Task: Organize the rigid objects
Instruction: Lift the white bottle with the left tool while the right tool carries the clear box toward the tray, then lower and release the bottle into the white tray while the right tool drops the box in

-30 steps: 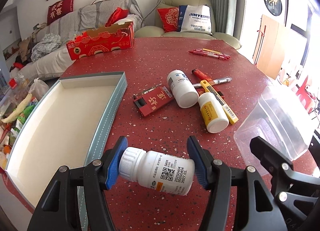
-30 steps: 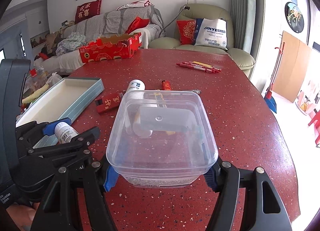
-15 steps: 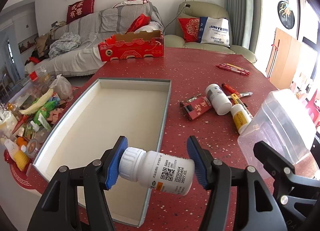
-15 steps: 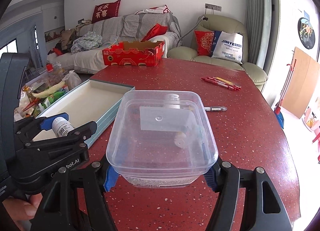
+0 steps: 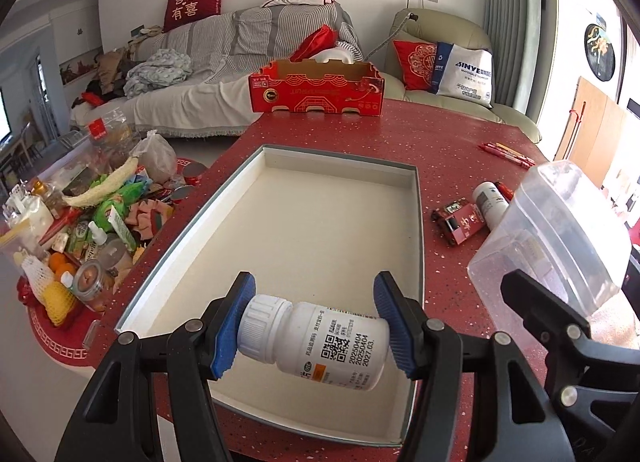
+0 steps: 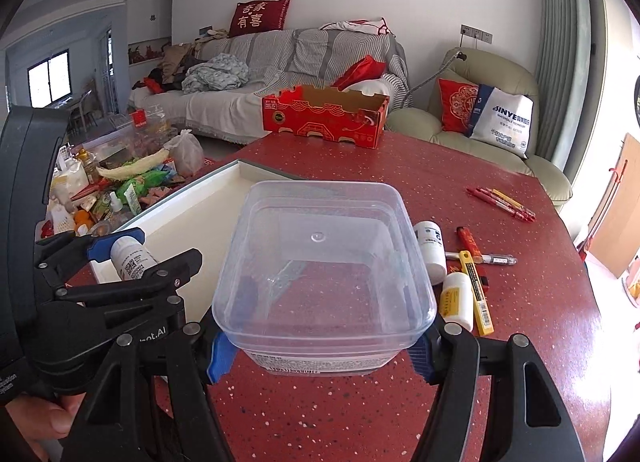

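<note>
The left gripper [image 5: 314,326] has its blue pads [image 5: 234,326] pressed on the two ends of a white pill bottle [image 5: 316,342], cap toward the left pad and base toward the right. The jaws stand about half apart, filled by the bottle's length. The bottle lies crosswise, tilted slightly down to the right, its printed label and square code facing the camera. It hangs above the near end of the shallow cream-lined tray [image 5: 416,229], clear of the tray floor. The gripper points forward and downward over the tray.

The right gripper [image 6: 322,354] clamps a clear plastic container [image 6: 324,262] by its lower walls, one blue pad on each side, jaws a little more than half apart. The container is held upright with its open mouth up, above the red speckled table [image 6: 400,414], just right of the tray. The right gripper also slopes downward, and sits close beside the left one; a hand [image 6: 44,422] grips the left tool's handle at the near left corner.

On the table to the right lie two more white bottles [image 6: 432,250], a yellow utility knife [image 6: 476,294], a red lighter [image 6: 468,240], a pen [image 6: 492,260] and, further away, a bunch of red pens [image 6: 504,201]. A red cardboard box [image 6: 324,117] stands at the far edge.
</note>
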A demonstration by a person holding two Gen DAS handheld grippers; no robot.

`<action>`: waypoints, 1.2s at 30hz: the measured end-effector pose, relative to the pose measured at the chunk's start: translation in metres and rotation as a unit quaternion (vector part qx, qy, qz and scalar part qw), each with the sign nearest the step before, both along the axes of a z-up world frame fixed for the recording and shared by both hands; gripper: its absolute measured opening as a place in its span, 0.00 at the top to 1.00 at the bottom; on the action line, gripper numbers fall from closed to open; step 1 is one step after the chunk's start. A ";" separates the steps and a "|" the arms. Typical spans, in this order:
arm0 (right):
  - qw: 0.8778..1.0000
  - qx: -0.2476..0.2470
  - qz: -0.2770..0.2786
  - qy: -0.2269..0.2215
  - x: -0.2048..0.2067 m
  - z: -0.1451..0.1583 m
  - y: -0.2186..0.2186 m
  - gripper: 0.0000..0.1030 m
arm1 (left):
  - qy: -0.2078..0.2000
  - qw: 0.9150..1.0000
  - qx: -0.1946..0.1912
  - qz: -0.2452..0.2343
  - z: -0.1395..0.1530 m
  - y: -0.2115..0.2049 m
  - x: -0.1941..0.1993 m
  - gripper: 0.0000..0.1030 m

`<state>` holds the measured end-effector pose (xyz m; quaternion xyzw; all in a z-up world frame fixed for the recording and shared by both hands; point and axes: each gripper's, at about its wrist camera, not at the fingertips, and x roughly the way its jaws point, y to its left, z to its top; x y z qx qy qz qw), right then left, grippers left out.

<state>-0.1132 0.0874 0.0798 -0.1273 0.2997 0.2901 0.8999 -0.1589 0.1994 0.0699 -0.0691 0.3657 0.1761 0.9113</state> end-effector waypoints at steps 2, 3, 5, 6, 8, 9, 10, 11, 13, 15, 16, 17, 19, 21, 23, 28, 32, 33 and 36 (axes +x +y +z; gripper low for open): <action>1.000 -0.002 0.008 0.000 0.001 0.000 0.007 0.32 | 0.002 1.000 -0.003 0.007 -0.002 0.007 0.000 0.37; 1.000 -0.003 0.012 0.001 0.001 0.001 0.011 0.32 | 0.003 1.000 -0.004 0.010 -0.003 0.010 0.000 0.37; 1.000 -0.004 0.017 -0.002 0.003 0.002 0.017 0.32 | 0.005 1.000 0.000 0.016 -0.004 0.015 0.000 0.37; 1.000 -0.004 0.020 -0.002 0.004 0.003 0.019 0.32 | 0.007 1.000 0.004 0.019 -0.004 0.017 0.000 0.37; 1.000 0.000 0.024 0.000 0.008 0.005 0.023 0.32 | 0.011 1.000 0.000 0.024 -0.006 0.022 0.002 0.37; 1.000 0.000 0.025 0.000 0.009 0.005 0.026 0.32 | 0.014 1.000 -0.002 0.026 -0.007 0.024 0.003 0.37; 1.000 -0.001 0.028 0.001 0.011 0.006 0.028 0.32 | 0.016 0.999 -0.002 0.028 -0.009 0.025 0.004 0.37; 1.000 0.000 0.030 0.003 0.013 0.006 0.030 0.32 | 0.018 0.999 0.000 0.029 -0.010 0.026 0.005 0.37; 0.999 0.003 0.034 0.007 0.016 0.007 0.033 0.32 | 0.023 0.999 0.002 0.030 -0.012 0.028 0.007 0.37; 0.999 0.003 0.037 0.008 0.017 0.007 0.036 0.32 | 0.025 0.999 0.000 0.031 -0.013 0.030 0.010 0.37; 0.999 0.003 0.039 0.008 0.017 0.007 0.038 0.32 | 0.026 0.999 0.001 0.031 -0.014 0.030 0.010 0.37; 0.999 0.002 0.040 0.008 0.018 0.008 0.040 0.32 | 0.027 0.999 0.003 0.029 -0.014 0.030 0.012 0.37; 0.999 0.001 0.043 0.011 0.019 0.006 0.043 0.32 | 0.031 0.999 0.008 0.026 -0.016 0.030 0.013 0.37; 0.999 -0.001 0.045 0.016 0.022 0.004 0.045 0.32 | 0.034 0.999 0.007 0.022 -0.017 0.032 0.015 0.37; 0.999 -0.002 0.045 0.021 0.026 0.003 0.047 0.32 | 0.038 0.999 0.006 0.017 -0.018 0.035 0.017 0.37; 0.999 0.003 0.042 0.033 0.037 0.001 0.051 0.32 | 0.047 0.999 0.004 -0.018 -0.015 0.044 0.026 0.37; 0.998 0.009 0.033 0.048 0.049 0.000 0.051 0.32 | 0.049 0.998 0.016 -0.042 -0.008 0.052 0.039 0.37; 0.998 0.006 0.031 0.048 0.051 -0.001 0.052 0.32 | 0.052 0.997 0.018 -0.047 -0.008 0.055 0.044 0.37; 0.998 -0.002 0.030 0.050 0.055 -0.003 0.057 0.32 | 0.062 0.996 0.022 -0.057 -0.010 0.061 0.056 0.37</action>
